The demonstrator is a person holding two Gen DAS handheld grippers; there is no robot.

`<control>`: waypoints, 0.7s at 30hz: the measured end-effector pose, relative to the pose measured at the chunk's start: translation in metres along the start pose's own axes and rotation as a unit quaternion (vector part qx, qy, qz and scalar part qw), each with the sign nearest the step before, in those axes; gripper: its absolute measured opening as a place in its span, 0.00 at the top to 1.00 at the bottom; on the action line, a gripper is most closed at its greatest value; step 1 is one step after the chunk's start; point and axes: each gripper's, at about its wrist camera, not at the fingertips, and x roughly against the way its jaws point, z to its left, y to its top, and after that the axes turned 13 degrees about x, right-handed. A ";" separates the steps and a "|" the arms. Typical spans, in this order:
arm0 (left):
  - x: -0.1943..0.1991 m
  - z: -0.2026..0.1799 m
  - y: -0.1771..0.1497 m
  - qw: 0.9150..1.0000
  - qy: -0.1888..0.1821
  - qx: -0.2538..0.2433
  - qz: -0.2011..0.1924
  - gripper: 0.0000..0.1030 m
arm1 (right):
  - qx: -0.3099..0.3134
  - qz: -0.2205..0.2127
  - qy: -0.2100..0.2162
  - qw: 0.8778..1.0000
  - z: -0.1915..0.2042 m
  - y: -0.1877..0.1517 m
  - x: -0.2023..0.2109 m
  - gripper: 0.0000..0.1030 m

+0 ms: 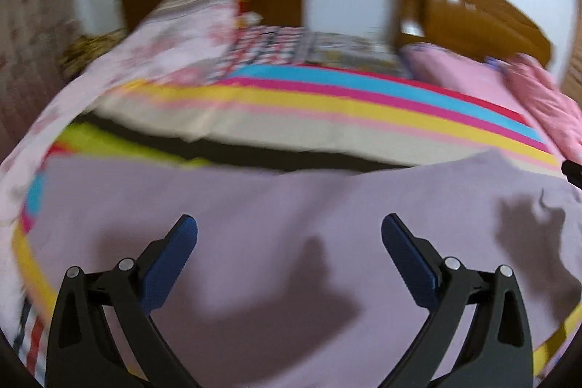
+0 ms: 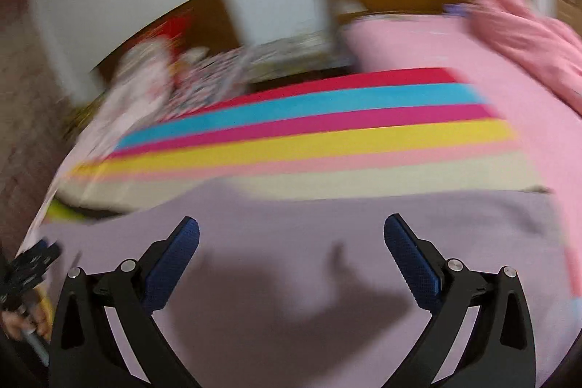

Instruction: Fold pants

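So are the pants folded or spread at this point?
Spread, apparently: the pants lie as one flat lilac sheet on the striped bed under both open tools. No fold line shows, but blur and cropped edges prevent certainty.

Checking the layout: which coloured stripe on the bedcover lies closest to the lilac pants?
The cream stripe; it borders the pants, with yellow, magenta, blue and red beyond.

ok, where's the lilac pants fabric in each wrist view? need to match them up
Left wrist: the lilac pants fill the lower half, under the open left gripper.
Right wrist: the pants fill the lower half, under the open right gripper.
Shared landmark: the striped sheet, yellow, magenta and blue bands just beyond the pants' far edge.
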 end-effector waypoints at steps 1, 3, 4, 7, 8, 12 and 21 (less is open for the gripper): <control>0.000 0.014 -0.002 1.000 0.009 0.012 0.005 0.02 | 0.030 0.005 0.015 0.999 0.028 0.007 -0.010 0.04; 0.000 0.035 -0.008 0.999 0.023 0.035 0.014 0.02 | 0.102 0.015 0.055 0.993 0.088 0.017 -0.031 0.04; -0.001 0.044 -0.012 0.998 0.033 0.044 0.019 0.02 | 0.134 0.024 0.065 0.989 0.115 0.019 -0.041 0.04; -0.006 0.061 -0.023 0.996 0.050 0.063 0.036 0.02 | 0.186 0.060 0.083 0.977 0.170 0.020 -0.065 0.04; -0.009 0.065 -0.026 0.996 0.052 0.067 0.041 0.02 | 0.193 0.066 0.091 0.975 0.180 0.019 -0.069 0.04; -0.016 0.075 -0.035 0.995 0.055 0.069 0.053 0.02 | 0.238 0.076 0.093 0.964 0.213 0.007 -0.079 0.04; -0.022 0.080 -0.032 0.995 0.048 0.066 0.049 0.01 | 0.209 0.077 0.127 0.966 0.195 -0.003 -0.094 0.04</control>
